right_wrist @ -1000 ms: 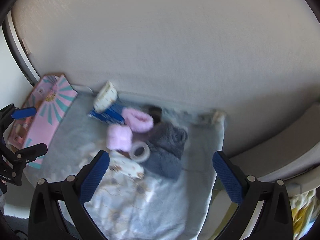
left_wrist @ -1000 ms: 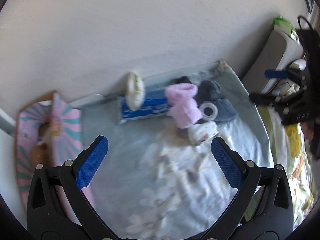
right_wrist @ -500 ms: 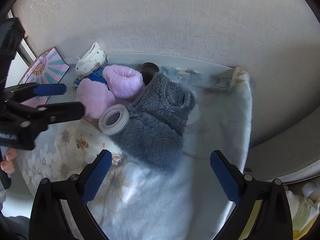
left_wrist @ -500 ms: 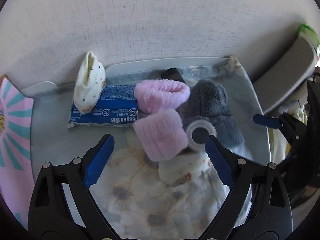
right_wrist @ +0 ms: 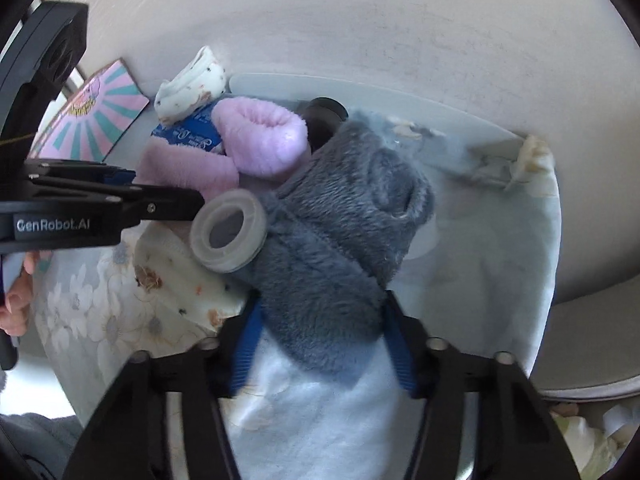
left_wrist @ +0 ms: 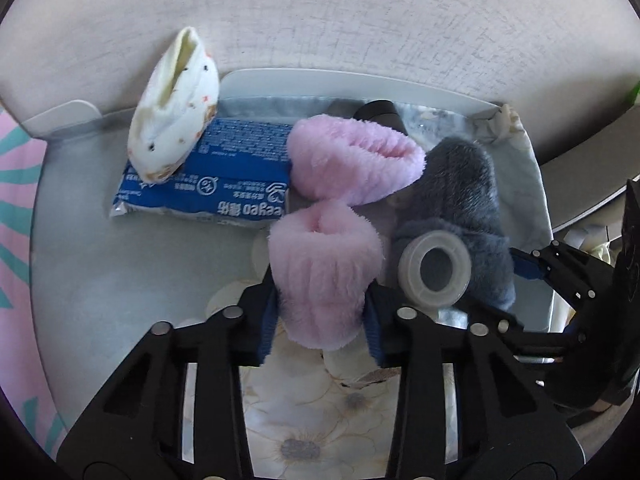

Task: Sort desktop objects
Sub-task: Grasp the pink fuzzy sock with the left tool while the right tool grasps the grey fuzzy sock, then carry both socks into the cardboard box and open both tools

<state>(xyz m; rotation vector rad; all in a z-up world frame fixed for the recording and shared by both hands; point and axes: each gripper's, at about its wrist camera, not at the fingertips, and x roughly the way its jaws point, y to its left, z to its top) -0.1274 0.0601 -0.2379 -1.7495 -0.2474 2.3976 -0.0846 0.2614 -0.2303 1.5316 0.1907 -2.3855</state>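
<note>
My left gripper [left_wrist: 320, 316] is shut on the near pink fluffy slipper [left_wrist: 324, 272], which lies on a pale cloth-covered tray [left_wrist: 80, 240]. A second pink slipper [left_wrist: 356, 164] lies just behind it. My right gripper [right_wrist: 324, 344] is shut on the grey fluffy slipper [right_wrist: 332, 248]; it also shows in the left wrist view [left_wrist: 460, 200]. A clear tape roll [right_wrist: 228, 236] leans on the grey slipper's left side. The left gripper [right_wrist: 120, 188] shows at the left of the right wrist view.
A blue tissue pack [left_wrist: 208, 180] lies at the back left with a white spotted baby shoe [left_wrist: 172, 136] on it. Another white spotted shoe [right_wrist: 180, 280] lies under the tape. A dark round object [right_wrist: 324, 120] sits by the wall. A pink striped box [right_wrist: 92, 120] lies left.
Both grippers moved forward and closed: the left onto the near pink slipper, the right onto the grey slipper. Both were open half a second ago.
</note>
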